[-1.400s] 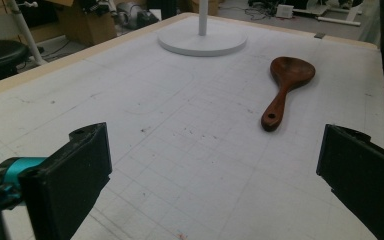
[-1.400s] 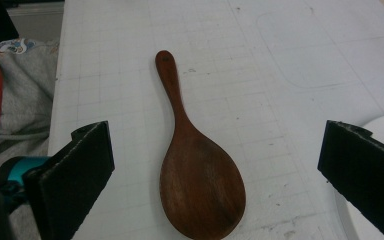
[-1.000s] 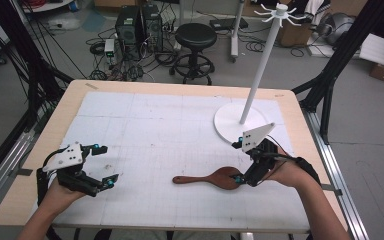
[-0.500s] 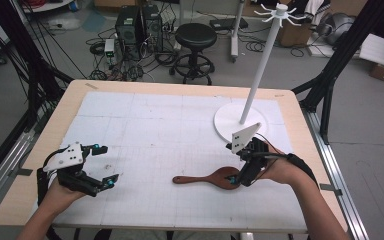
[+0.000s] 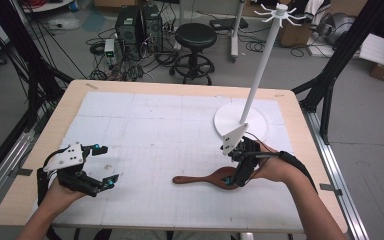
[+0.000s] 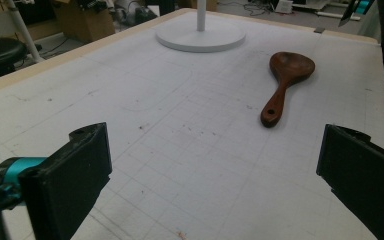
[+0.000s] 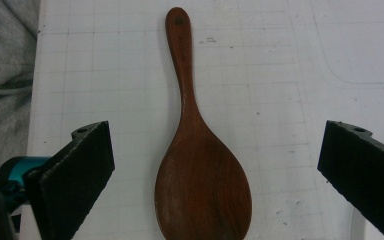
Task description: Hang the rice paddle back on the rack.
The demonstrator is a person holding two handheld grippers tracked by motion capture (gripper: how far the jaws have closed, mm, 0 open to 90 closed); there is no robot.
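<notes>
A dark wooden spoon lies flat on the white gridded mat, handle pointing left with a small hole at its end. My right gripper hangs over the spoon's bowl, jaws open. In the right gripper view the spoon lies lengthwise between the two spread jaws, bowl nearest, untouched. My left gripper rests at the table's near left, open and holding nothing. In the left gripper view the spoon lies far ahead to the right.
A white stand with a round base and a tall pole topped by hooks rises just behind the right gripper. The wooden table edge runs along the right. A stool and cables sit on the floor beyond.
My right gripper has moved left and down, from beside the spoon's bowl to over it. The left gripper and the spoon have stayed put.
</notes>
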